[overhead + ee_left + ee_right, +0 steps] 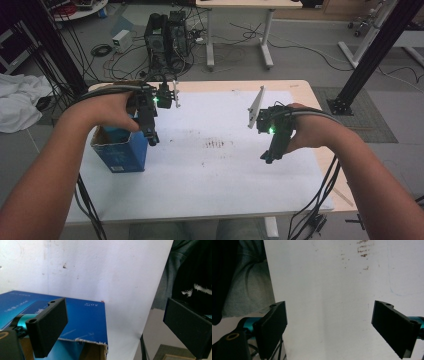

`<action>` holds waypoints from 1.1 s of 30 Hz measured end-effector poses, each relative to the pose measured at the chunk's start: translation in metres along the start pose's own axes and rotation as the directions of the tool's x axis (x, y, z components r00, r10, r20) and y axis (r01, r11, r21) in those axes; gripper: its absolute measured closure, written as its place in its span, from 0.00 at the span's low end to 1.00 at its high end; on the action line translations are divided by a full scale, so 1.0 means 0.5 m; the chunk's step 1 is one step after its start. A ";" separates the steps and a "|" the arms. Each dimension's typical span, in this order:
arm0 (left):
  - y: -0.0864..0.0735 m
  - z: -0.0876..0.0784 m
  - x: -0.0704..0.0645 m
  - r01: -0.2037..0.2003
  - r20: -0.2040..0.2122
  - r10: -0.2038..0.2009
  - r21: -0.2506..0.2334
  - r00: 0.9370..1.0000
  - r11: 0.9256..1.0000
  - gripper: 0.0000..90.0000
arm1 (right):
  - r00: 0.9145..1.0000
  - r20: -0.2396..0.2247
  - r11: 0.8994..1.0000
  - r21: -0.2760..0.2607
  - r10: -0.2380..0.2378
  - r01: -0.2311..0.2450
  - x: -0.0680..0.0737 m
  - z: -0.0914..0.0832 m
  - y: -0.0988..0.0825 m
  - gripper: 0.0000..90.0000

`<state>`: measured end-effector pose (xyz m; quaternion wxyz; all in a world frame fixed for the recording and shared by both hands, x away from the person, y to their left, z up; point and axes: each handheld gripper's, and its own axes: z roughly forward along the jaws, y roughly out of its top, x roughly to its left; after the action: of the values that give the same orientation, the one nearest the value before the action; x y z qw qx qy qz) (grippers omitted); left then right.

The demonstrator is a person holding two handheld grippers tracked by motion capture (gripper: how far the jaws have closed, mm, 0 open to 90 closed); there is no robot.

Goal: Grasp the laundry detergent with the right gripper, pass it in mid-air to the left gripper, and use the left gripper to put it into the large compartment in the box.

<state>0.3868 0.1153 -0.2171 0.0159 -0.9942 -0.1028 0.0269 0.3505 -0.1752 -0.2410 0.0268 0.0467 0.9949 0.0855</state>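
Note:
An open-topped blue cardboard box [120,152] stands on the left part of the white sheet [220,170] that covers the table. My left gripper [152,137] hangs just over the box's right rim, pointing down. In the left gripper view its jaws stand wide apart with nothing between them, the left one above the blue box [82,317], so the left gripper [117,327] is open. My right gripper [267,159] hovers over the sheet's right part, tilted down. In the right gripper view the right gripper [329,327] is open over bare white sheet [324,277].
Brown stains [217,144] mark the middle of the sheet. Behind the table, computer towers [167,37] and loose cables lie on the floor. A white cloth [17,102] lies at far left. Black frame posts [375,55] stand at right.

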 end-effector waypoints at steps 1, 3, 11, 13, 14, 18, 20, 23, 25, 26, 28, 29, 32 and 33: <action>0.004 0.003 -0.003 0.002 -0.006 -0.002 -0.004 1.000 1.000 0.06 | 0.999 0.004 0.999 0.022 -0.041 0.041 -0.007 0.002 0.002 0.14; 0.013 0.008 -0.009 -0.005 -0.002 0.005 -0.001 1.000 1.000 0.06 | 0.998 0.001 0.998 0.030 -0.059 0.059 -0.012 0.004 0.008 0.14; 0.042 0.028 -0.025 -0.060 0.019 0.060 0.027 0.998 0.998 0.06 | 0.997 -0.008 0.995 0.054 -0.078 0.079 -0.026 0.020 0.020 0.14; 0.044 0.030 -0.025 -0.069 0.012 0.068 0.023 0.998 0.997 0.06 | 0.997 -0.009 0.996 0.056 -0.071 0.072 -0.029 0.025 0.021 0.14; 0.044 0.031 -0.026 -0.072 0.009 0.072 0.025 0.997 0.997 0.06 | 0.998 -0.009 0.996 0.053 -0.067 0.067 -0.030 0.028 0.021 0.14; 0.042 0.032 -0.023 -0.069 0.013 0.069 0.023 0.998 0.997 0.06 | 0.996 -0.011 0.994 0.072 -0.084 0.085 -0.036 0.039 0.022 0.14; 0.041 0.034 -0.022 -0.071 0.008 0.070 0.019 0.997 0.997 0.06 | 0.997 -0.005 0.994 0.073 -0.081 0.081 -0.036 0.038 0.023 0.14; 0.043 0.035 -0.022 -0.079 0.001 0.079 0.017 0.997 0.997 0.06 | 0.997 -0.006 0.995 0.068 -0.074 0.074 -0.036 0.036 0.023 0.14; 0.044 0.037 -0.022 -0.085 0.002 0.085 0.012 0.996 0.996 0.06 | 0.997 -0.001 0.995 0.070 -0.071 0.071 -0.036 0.036 0.023 0.14; 0.044 0.037 -0.022 -0.084 0.002 0.084 0.011 0.996 0.996 0.06 | 0.997 0.001 0.995 0.073 -0.075 0.075 -0.037 0.036 0.022 0.14; 0.044 0.038 -0.022 -0.085 0.002 0.085 0.009 0.996 0.996 0.06 | 0.998 0.002 0.995 0.071 -0.068 0.068 -0.035 0.036 0.022 0.14; 0.044 0.037 -0.022 -0.085 0.002 0.085 0.006 0.996 0.996 0.06 | 0.998 0.003 0.995 0.069 -0.065 0.065 -0.035 0.036 0.022 0.14; 0.043 0.038 -0.022 -0.082 0.009 0.082 0.002 0.997 0.997 0.06 | 0.997 0.007 0.995 0.067 -0.073 0.072 -0.036 0.034 0.021 0.14; 0.043 0.037 -0.021 -0.087 0.001 0.087 0.002 0.996 0.996 0.06 | 0.998 0.003 0.996 0.066 -0.059 0.059 -0.035 0.034 0.021 0.14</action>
<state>0.3797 0.0927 -0.2361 0.0154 -0.9977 -0.0594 0.0280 0.3698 -0.1636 -0.2552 0.0301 0.0183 0.9980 0.0517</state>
